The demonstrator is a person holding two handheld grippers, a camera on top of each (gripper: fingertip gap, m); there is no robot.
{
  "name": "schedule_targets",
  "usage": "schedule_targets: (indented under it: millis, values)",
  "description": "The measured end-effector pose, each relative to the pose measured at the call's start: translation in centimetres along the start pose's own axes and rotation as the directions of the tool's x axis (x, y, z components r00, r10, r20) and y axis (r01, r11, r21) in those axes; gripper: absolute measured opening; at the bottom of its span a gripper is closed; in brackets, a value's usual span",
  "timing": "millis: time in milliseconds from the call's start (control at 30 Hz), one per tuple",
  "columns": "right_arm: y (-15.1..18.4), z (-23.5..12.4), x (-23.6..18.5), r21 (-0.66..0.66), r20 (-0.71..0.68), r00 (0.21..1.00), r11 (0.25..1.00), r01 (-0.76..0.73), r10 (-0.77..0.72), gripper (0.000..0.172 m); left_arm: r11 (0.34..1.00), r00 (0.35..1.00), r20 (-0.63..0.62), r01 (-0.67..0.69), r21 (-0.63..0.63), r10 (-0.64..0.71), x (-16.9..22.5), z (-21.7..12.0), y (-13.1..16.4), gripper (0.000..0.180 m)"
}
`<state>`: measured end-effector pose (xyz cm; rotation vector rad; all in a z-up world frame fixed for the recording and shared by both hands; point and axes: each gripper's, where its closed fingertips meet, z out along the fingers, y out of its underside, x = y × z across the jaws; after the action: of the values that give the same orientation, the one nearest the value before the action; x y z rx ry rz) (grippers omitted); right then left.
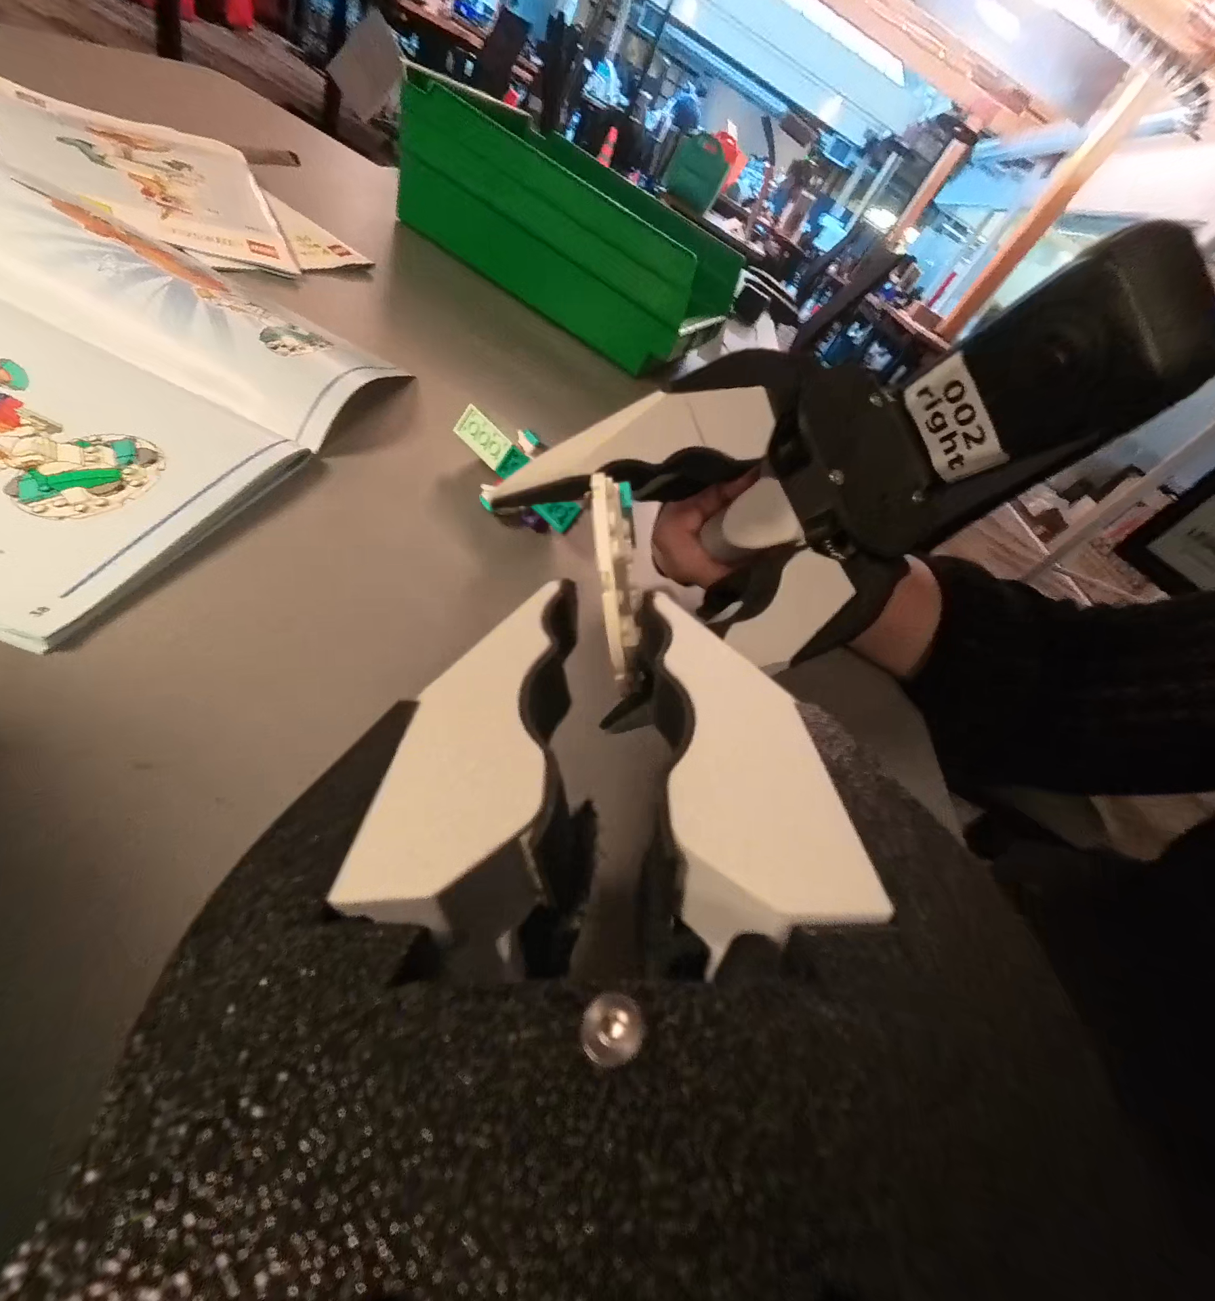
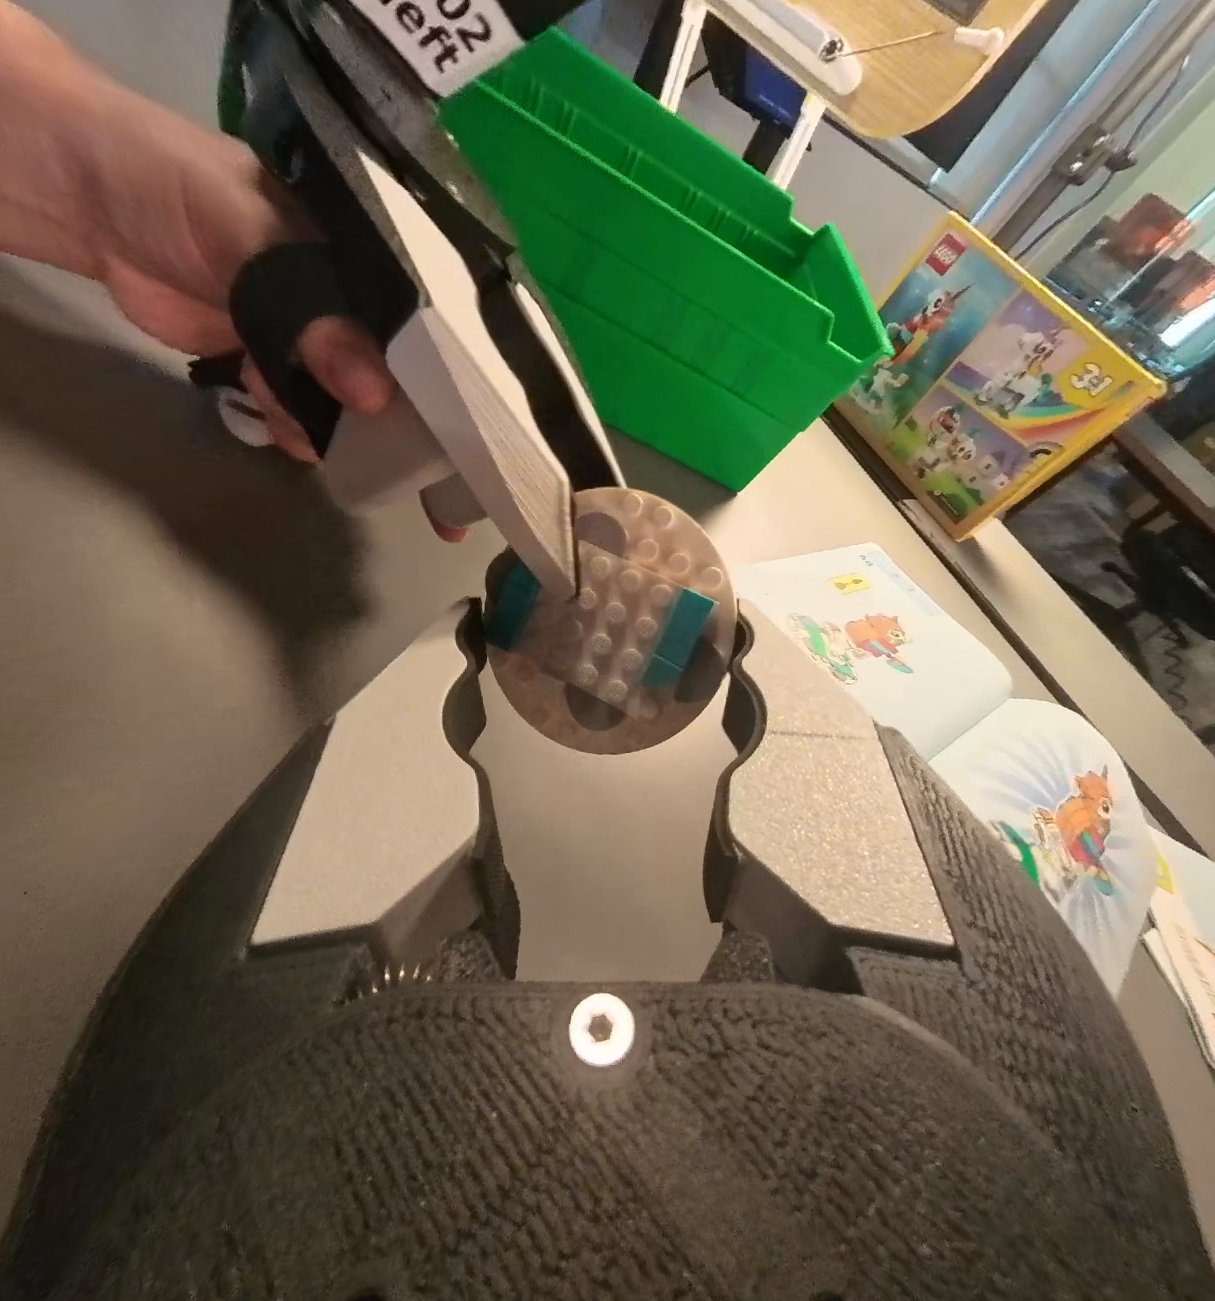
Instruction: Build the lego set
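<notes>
Right wrist view: right gripper clamps the round studded plate edge-on, above the table's near side — left gripper parted around it; keep the clamp steady.

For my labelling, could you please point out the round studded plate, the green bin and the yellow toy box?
round studded plate (image 2: 611,633), right wrist view, on its studded middle.
green bin (image 2: 661,338), right wrist view, on its side wall.
yellow toy box (image 2: 998,366), right wrist view, on its printed front.
</notes>
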<state>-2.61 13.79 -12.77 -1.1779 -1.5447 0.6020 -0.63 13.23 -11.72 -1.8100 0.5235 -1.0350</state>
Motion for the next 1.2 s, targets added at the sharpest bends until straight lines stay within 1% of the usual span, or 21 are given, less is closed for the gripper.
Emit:
schedule_targets:
  millis: [33, 167, 300, 400, 467, 500, 533, 567, 633, 667, 767, 833, 933, 1000, 1033, 1100, 1167, 1200]
  values:
    - [0.1, 0.1, -0.1, -0.008, -0.001, 1.0, 1.0, 0.021, -0.021, 0.066, 1.0, 1.0, -0.026, 0.0, -0.018, -0.001, 0.4, 0.1, 0.3, 0.007]
    - [0.6, 0.4, -0.3, -0.035, -0.007, 0.999, 0.998, 0.042, -0.042, 0.065, 0.998, 1.0, -0.017, -0.026, -0.056, 0.026, 0.4, 0.1, 0.6, 0.005]
    - [1.1, 0.5, -0.7, -0.064, 0.024, 1.0, 0.998, 0.008, -0.007, 0.064, 0.984, 0.989, 0.005, -0.148, -0.097, 0.149, 0.4, 0.2, 1.1, 0.005]
    - [1.1, 0.3, -1.1, -0.074, 0.085, 0.994, 0.995, -0.068, 0.075, 0.062, 0.969, 0.975, -0.009, -0.222, -0.107, 0.223, 0.7, 0.2, 1.2, 0.006]
    - [1.2, 0.1, -1.3, -0.083, 0.114, 0.988, 0.992, -0.094, 0.104, 0.062, 0.95, 0.957, 0.0, -0.289, -0.119, 0.291, 0.8, 0.3, 1.4, 0.007]
    - [1.4, -0.1, -1.5, -0.092, 0.137, 0.984, 0.991, -0.103, 0.114, 0.06, 0.933, 0.941, 0.027, -0.332, -0.136, 0.339, 0.5, 0.3, 1.5, 0.005]
    - [1.7, -0.5, -1.6, -0.098, 0.169, 0.978, 0.989, -0.11, 0.126, 0.049, 0.884, 0.891, 0.02, -0.448, -0.134, 0.454, 0.6, 0.0, 1.4, 0.004]
    - [1.5, -0.7, -1.8, -0.091, 0.198, 0.968, 0.986, -0.141, 0.156, 0.037, 0.867, 0.873, 0.022, -0.48, -0.134, 0.487, 1.0, 0.1, 1.3, 0.004]
    - [1.5, -0.6, -1.7, -0.085, 0.177, 0.976, 0.99, -0.117, 0.13, 0.013, 0.847, 0.852, 0.039, -0.513, -0.139, 0.522, 1.1, 0.2, 1.1, 0.003]
    - [1.6, -0.4, -1.7, -0.094, 0.167, 0.978, 0.989, -0.112, 0.127, 0.014, 0.859, 0.863, 0.046, -0.492, -0.14, 0.502, 0.9, 0.2, 1.2, 0.003]
    - [1.9, -0.1, -1.5, -0.121, 0.163, 0.975, 0.984, -0.129, 0.148, 0.027, 0.891, 0.895, 0.057, -0.43, -0.145, 0.442, 0.3, 0.5, 1.5, 0.004]
    - [1.8, -0.1, -1.1, -0.106, 0.14, 0.978, 0.985, -0.139, 0.153, 0.035, 0.911, 0.91, 0.099, -0.389, -0.139, 0.404, -0.3, 0.5, 1.1, 0.005]
    - [1.2, -0.2, -0.3, -0.054, 0.097, 0.985, 0.989, -0.135, 0.139, 0.047, 0.965, 0.959, 0.11, -0.255, -0.056, 0.26, -0.4, 0.2, 0.2, 0.005]
    - [1.0, -0.2, 0.0, -0.039, 0.072, 0.99, 0.992, -0.118, 0.12, 0.051, 0.991, 0.988, 0.073, -0.136, -0.007, 0.137, -0.5, -0.1, -0.3, 0.005]
    - [1.0, -0.1, 0.1, -0.033, 0.06, 0.993, 0.994, -0.104, 0.106, 0.051, 0.997, 0.995, 0.056, -0.082, 0.006, 0.081, -0.6, -0.2, -0.4, 0.005]
    - [0.8, -0.1, 0.2, -0.024, 0.042, 0.996, 0.997, -0.076, 0.077, 0.054, 0.999, 0.999, 0.033, -0.018, 0.03, 0.017, -0.7, -0.3, -0.6, 0.005]
    - [0.8, 0.0, 0.3, -0.022, 0.025, 0.998, 0.998, -0.056, 0.057, 0.055, 0.999, 0.999, 0.035, 0.008, 0.039, -0.009, -0.9, -0.4, -0.7, 0.005]
    - [0.9, 0.0, 0.5, -0.027, 0.014, 0.999, 0.999, -0.045, 0.045, 0.056, 0.999, 0.998, 0.056, 0.013, 0.045, -0.015, -1.2, -0.5, -0.7, 0.005]
